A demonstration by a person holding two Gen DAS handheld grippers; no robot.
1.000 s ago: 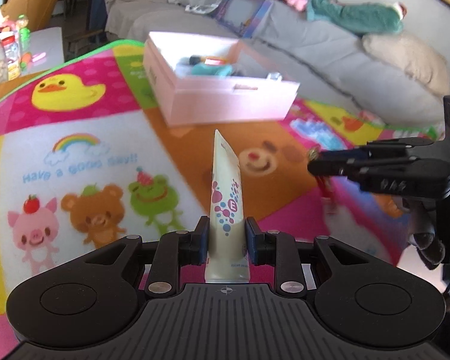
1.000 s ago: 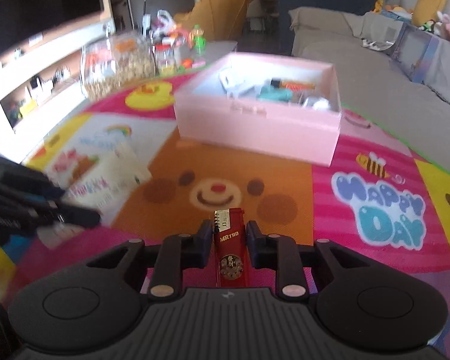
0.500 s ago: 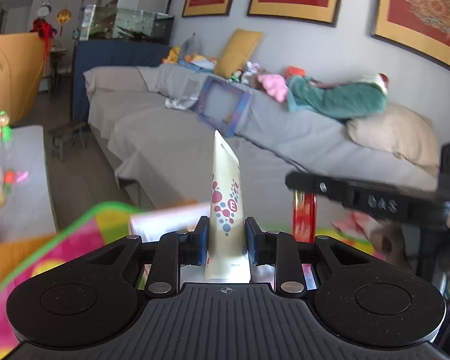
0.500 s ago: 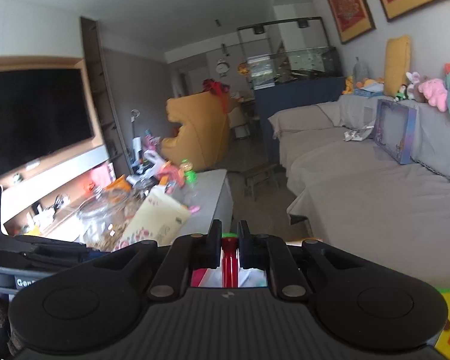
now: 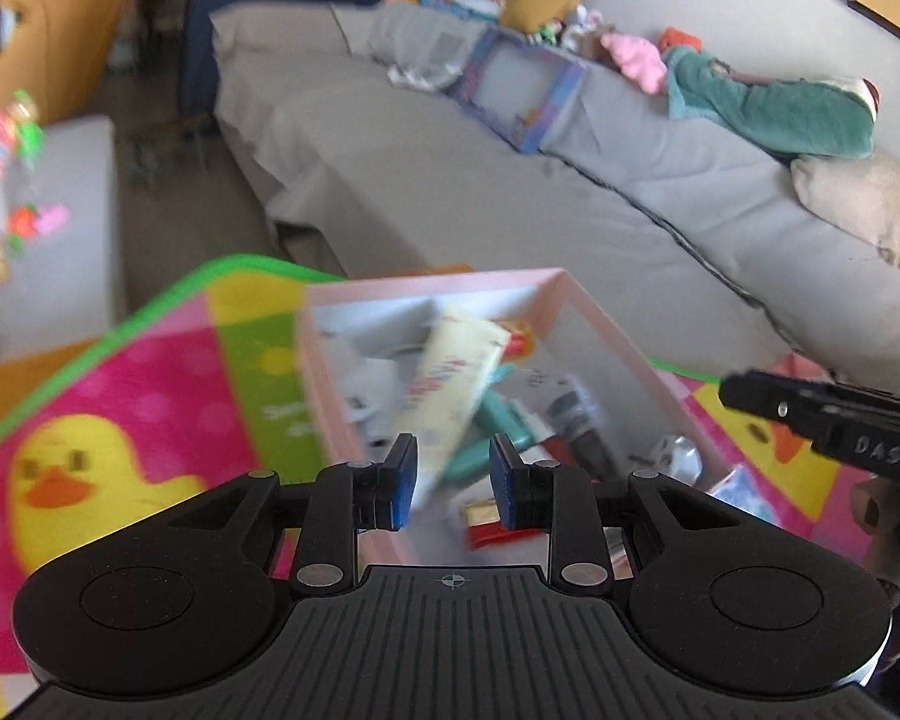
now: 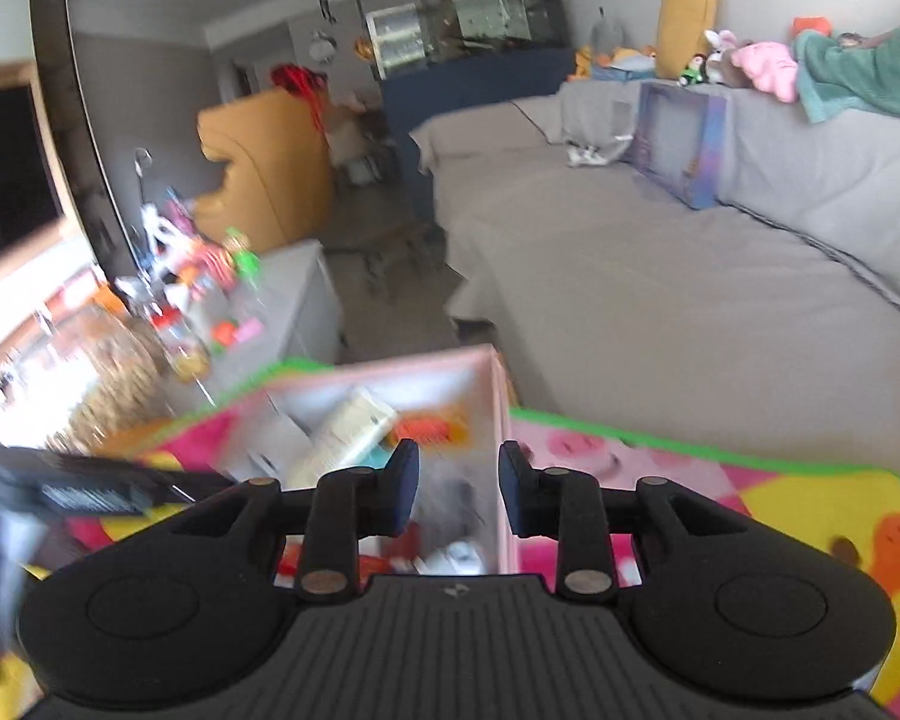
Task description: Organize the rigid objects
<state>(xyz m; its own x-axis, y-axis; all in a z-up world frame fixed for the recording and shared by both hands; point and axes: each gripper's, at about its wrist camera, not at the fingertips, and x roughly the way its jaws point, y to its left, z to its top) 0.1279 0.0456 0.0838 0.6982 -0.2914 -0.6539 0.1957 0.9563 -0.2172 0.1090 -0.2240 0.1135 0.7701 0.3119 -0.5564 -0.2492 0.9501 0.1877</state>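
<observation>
**A:** What is changing for you right now?

**B:** You are emptying both tools over the pink box (image 5: 438,285). A second ago your left gripper (image 5: 453,477) was pinching the cream tube (image 5: 450,384) upright. Now its jaws are standing spread with nothing pressed between them. The tube is showing blurred and tilted inside the box, over the other contents. Your right gripper (image 6: 459,489) was clamping the red lighter. Its jaws are opening now and nothing is sitting between them. A small red thing (image 5: 489,531) is showing at the near end of the box. That is probably the lighter, but blur is keeping me from being sure.

**A:** So what does that mean for the sorting?

**B:** I am judging both items as delivered. You are free to go back for whatever is left outside the box.

**A:** What else is around it?

**B:** The grey sofa (image 5: 510,198) is running behind the box. The cartoon play mat (image 5: 150,372) is lying under it. A low table (image 6: 294,300) crowded with jars and toys is standing to the left of the box.

**A:** Is anything getting in the way?

**B:** The box is filling up: a teal item (image 5: 498,420) and other small pieces are crowding under the tube. Your two tools are also hovering close together over the box, so you are risking a knock as you pull them away.
</observation>
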